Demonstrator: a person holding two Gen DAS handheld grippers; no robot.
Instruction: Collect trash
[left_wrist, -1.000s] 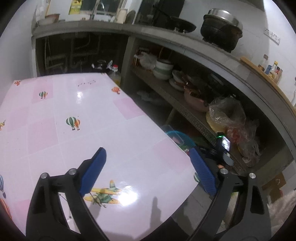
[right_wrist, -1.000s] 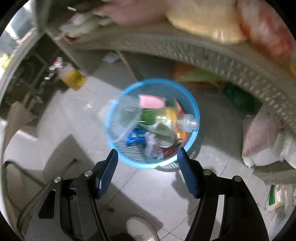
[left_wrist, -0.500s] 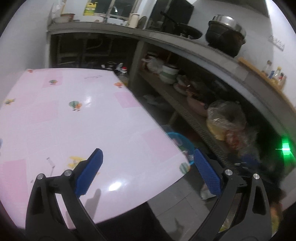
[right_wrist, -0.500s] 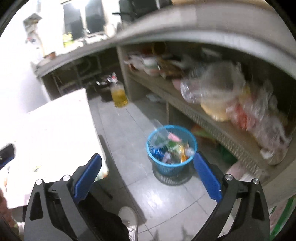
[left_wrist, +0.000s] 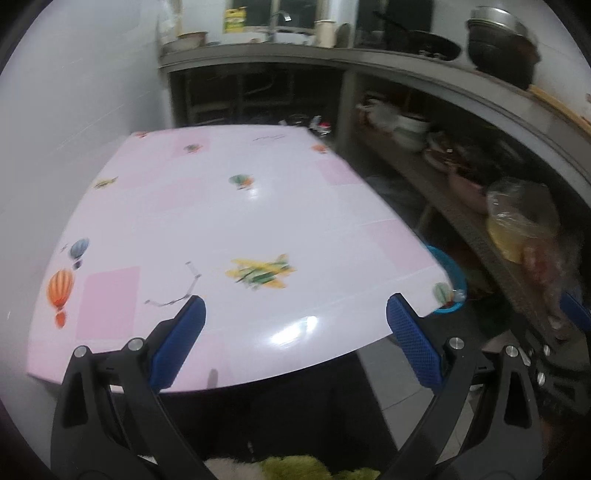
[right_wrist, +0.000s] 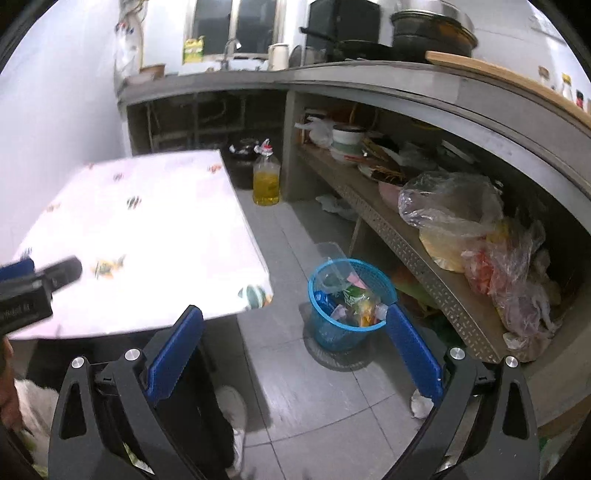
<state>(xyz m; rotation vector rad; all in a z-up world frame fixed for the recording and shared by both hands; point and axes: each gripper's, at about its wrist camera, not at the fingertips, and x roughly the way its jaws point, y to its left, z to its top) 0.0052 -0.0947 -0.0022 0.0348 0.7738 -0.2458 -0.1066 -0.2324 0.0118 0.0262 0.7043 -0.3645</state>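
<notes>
Both tools gape empty: left tool (left_wrist: 295, 314) over the counter (left_wrist: 258, 206), right tool (right_wrist: 295, 325) near the basket (right_wrist: 373, 328). Check the counter for scraps (none obvious).

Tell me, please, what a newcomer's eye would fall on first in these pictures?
Probably the blue trash basket on the tiled floor, stuffed with wrappers and bottles, between the table and the lower shelf. Next, the glossy pink balloon-print table, with only a thin clear strip near the open left gripper.

Open floor (right_wrist: 295, 369) between table (right_wrist: 147, 221), basket (right_wrist: 343, 321)
</notes>
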